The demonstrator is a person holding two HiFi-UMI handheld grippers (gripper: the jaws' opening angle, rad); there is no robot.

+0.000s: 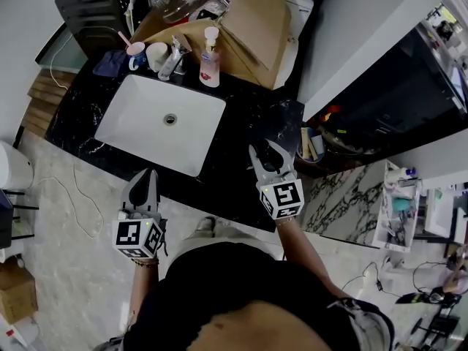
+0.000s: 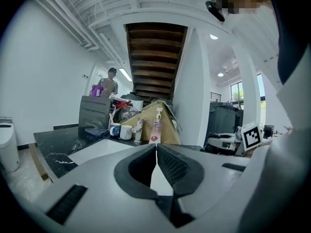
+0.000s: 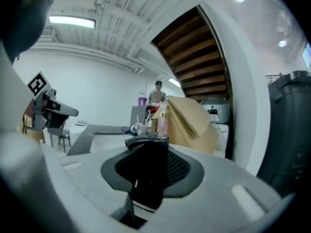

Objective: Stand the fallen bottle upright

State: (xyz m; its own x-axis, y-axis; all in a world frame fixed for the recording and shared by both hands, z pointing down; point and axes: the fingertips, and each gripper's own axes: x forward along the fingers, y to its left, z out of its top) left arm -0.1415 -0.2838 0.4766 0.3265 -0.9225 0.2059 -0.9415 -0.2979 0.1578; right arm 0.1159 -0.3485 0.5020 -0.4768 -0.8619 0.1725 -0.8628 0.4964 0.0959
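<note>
My left tongs pinched together with nothing between, off bench front edge. Sink sunk in bench. Along back edge: cup, white mug, tap, pump bottle, cardboard box behind. My right tongs clamp dark bottle above bench's right front corner.

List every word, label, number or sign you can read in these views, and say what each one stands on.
No legible text in any view.
Pump bottle: a red patch on its label, too small to read.
Dark bottle: a pale band at its near end, too blurred to read.
Cubes on the left gripper and right gripper: black-and-white square marker patterns, no words or numbers.
</note>
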